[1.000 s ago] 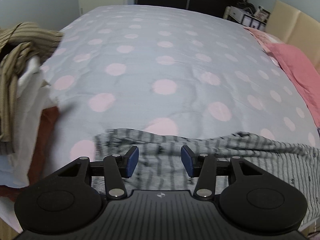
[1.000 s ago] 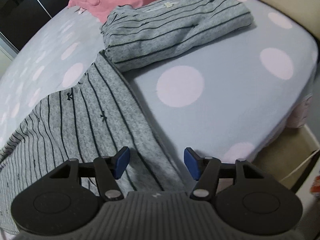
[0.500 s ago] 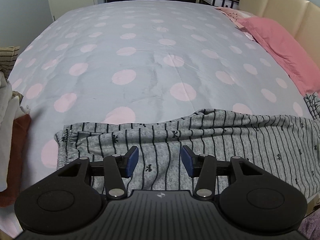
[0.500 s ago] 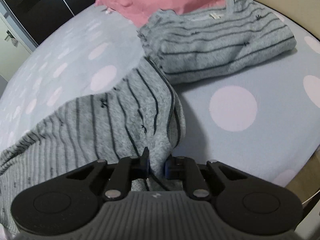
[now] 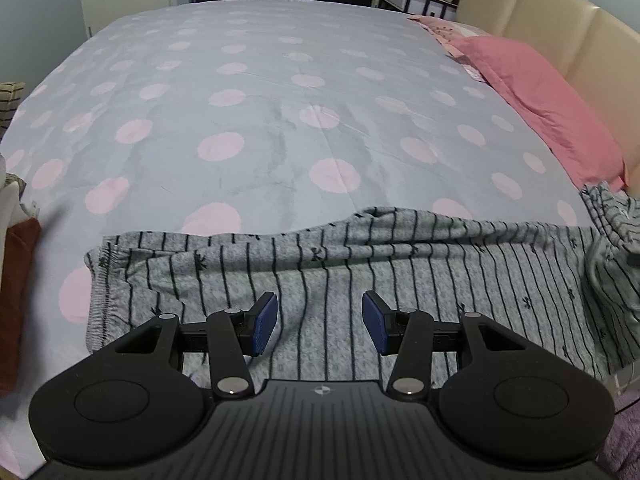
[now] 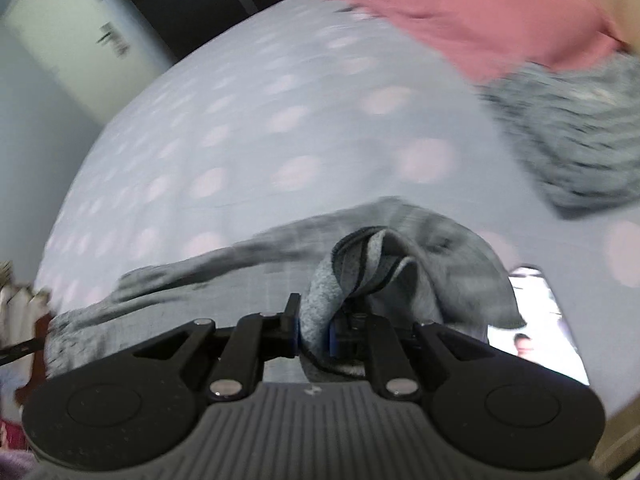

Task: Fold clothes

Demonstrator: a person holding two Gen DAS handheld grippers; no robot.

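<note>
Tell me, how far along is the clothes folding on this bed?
One grey striped top already lies folded beside the pink pillow. The striped trousers are in hand: the right tool is shut on one end and lifting it, while the left tool hangs open above the cloth. The trousers' fold is not finished, and a pile of clothes waits at the left edge.

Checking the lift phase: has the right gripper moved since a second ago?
Yes. The right gripper, shut on the striped pants, has lifted and swung left; the folded grey top slid right.
</note>
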